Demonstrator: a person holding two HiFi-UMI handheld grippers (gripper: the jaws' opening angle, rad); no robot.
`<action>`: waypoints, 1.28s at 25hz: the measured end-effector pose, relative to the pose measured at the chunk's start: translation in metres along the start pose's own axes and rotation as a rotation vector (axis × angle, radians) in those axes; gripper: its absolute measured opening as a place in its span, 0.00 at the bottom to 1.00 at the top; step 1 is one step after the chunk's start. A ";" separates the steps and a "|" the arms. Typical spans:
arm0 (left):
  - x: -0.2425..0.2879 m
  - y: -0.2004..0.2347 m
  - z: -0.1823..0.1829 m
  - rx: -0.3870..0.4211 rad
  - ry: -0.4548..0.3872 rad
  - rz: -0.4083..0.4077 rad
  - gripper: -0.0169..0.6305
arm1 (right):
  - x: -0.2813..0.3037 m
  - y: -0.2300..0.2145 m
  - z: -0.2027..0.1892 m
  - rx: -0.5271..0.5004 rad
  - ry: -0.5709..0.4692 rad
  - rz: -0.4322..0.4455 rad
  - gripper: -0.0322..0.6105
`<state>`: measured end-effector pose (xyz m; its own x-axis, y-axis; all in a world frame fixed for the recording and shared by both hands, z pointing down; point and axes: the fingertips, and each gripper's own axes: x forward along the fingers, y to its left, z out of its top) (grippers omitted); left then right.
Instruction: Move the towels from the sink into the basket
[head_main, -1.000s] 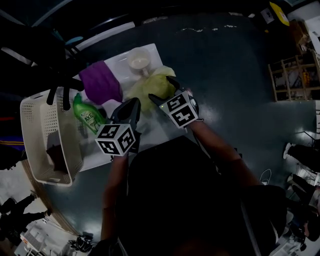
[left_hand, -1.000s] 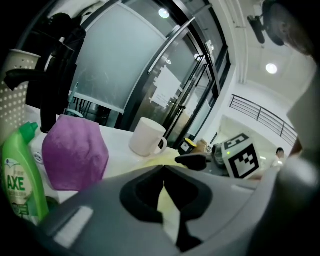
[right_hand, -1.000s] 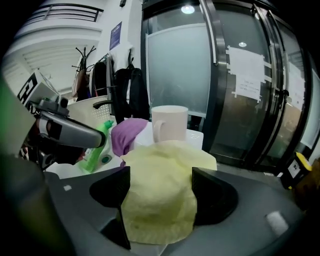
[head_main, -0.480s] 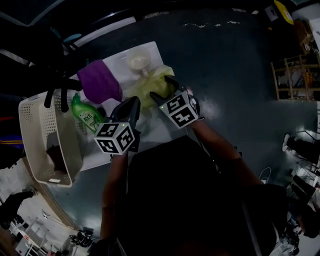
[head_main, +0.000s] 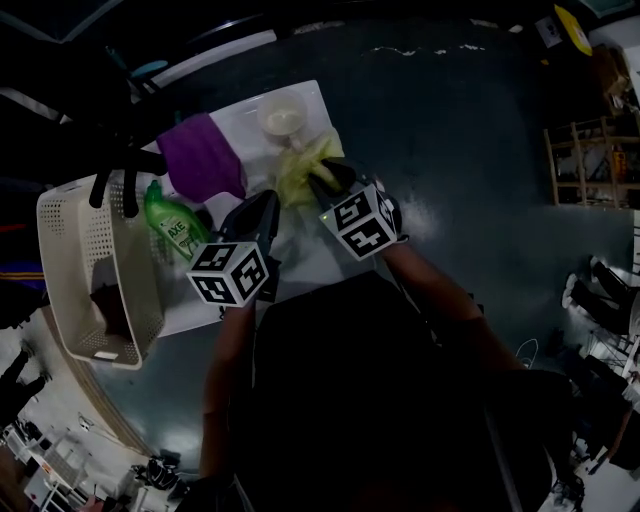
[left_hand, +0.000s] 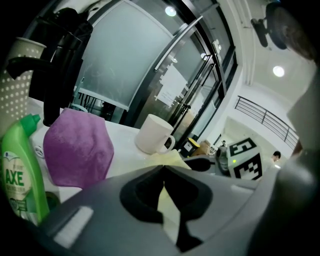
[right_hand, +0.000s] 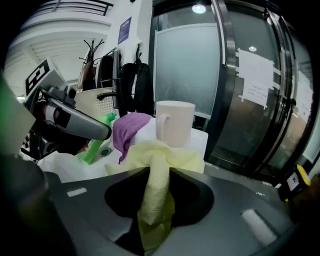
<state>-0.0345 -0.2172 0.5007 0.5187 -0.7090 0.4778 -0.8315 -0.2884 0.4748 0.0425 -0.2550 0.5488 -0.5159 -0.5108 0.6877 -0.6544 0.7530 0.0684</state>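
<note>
A yellow towel (head_main: 298, 165) lies bunched in the white sink (head_main: 312, 102), with a purple towel (head_main: 200, 157) to its left. My right gripper (head_main: 326, 183) is over the yellow towel. Its jaws are closing, and in the right gripper view (right_hand: 157, 172) they pinch a fold of the yellow towel (right_hand: 156, 197). My left gripper (head_main: 256, 216) hovers beside it, shut and empty; in the left gripper view (left_hand: 163, 169) its tips meet. The purple towel (left_hand: 77, 147) sits ahead and to the left of it. The cream basket (head_main: 70, 225) stands at the left with a dark cloth (head_main: 108, 300) inside.
A white cup (head_main: 282, 120) stands at the sink's far side, just beyond the yellow towel. A green soap bottle (head_main: 170, 222) stands between the purple towel and the basket. A black faucet (left_hand: 55, 65) rises behind the purple towel. Dark floor surrounds the counter.
The right gripper's jaws have closed onto the yellow towel, which has gathered from a wide spread into a narrow bunch. The left gripper has hardly moved.
</note>
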 end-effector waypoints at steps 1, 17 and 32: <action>-0.001 0.000 0.000 -0.001 -0.002 0.001 0.03 | 0.000 0.000 0.000 -0.011 0.003 -0.008 0.21; -0.037 0.007 0.000 -0.007 -0.066 0.041 0.04 | -0.019 0.026 0.019 -0.062 -0.030 0.020 0.11; -0.114 0.027 0.018 -0.002 -0.206 0.159 0.03 | -0.036 0.089 0.080 -0.171 -0.120 0.125 0.10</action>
<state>-0.1199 -0.1563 0.4459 0.3297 -0.8615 0.3861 -0.8989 -0.1615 0.4073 -0.0413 -0.2031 0.4724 -0.6561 -0.4471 0.6080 -0.4835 0.8676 0.1162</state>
